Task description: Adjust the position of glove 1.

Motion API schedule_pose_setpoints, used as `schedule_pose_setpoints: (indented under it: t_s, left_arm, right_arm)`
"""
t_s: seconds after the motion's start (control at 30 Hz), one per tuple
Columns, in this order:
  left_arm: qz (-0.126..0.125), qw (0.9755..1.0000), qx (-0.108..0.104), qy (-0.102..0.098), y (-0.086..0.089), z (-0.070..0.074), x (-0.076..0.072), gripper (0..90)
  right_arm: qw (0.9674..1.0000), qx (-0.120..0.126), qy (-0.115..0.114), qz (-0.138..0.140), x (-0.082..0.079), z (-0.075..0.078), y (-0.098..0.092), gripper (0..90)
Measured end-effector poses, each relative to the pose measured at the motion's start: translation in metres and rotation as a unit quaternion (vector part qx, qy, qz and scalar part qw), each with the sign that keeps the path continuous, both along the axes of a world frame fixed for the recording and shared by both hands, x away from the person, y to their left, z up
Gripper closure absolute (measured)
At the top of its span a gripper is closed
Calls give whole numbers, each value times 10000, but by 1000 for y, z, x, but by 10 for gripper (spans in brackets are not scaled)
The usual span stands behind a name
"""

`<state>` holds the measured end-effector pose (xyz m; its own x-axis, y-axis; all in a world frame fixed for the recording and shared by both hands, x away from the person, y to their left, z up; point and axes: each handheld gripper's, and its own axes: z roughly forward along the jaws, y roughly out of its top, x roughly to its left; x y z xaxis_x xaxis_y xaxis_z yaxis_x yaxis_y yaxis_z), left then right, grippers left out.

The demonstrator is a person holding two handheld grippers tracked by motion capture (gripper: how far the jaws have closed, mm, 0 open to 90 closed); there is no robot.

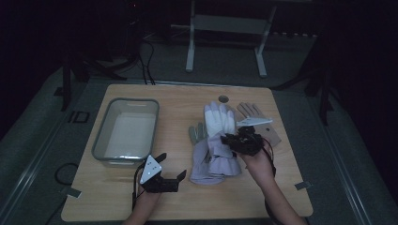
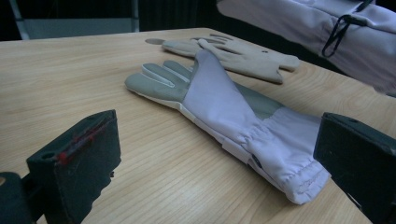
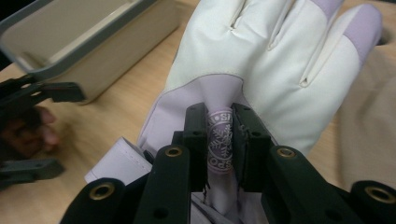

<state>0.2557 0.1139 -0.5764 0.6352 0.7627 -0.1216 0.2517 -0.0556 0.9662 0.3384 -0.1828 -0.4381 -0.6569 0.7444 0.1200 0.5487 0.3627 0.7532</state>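
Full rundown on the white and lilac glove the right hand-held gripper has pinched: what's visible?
The white and lilac fabric glove has a white palm and fingers with lilac fingertip patches, a lilac cuff and a round snowflake logo. The right hand-held gripper pinches a fold of lilac fabric at that logo, jaws shut on it. The glove hangs lifted, fingers pointing away, above the wooden table, near the grey and lilac glove lying flat. A black cord loop dangles from its cuff.
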Motion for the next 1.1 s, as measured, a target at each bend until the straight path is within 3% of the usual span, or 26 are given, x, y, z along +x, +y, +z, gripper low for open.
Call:
schedule_pose_setpoints:
  t_s: [0.2,0.43,0.5,0.63,0.73,0.97,1.1]
  left_arm:
    - [20,10000,28,-46,1,1,-1,9]
    - [53,10000,15,-59,2,2,-1,9]
    - [54,10000,18,-63,2,2,-1,9]
    - [56,10000,1,-42,2,1,0,9]
    - [60,10000,4,-36,1,1,0,9]
    - [85,9999,-75,-41,2,1,0,9]
    - [89,9999,-145,-20,2,1,0,9]
  right_arm:
    - [9999,46,78,59,-3,-6,29,765]
    - [9997,-127,218,-35,-1,-28,46,757]
    - [9993,-309,190,-94,2,-33,48,757]
    - [9985,-437,270,-190,10,-40,49,754]
    - [9979,-365,455,-267,16,-48,48,753]
    - [9970,-247,638,-370,21,-66,47,733]
    - [9970,-338,612,-336,22,-72,50,709]
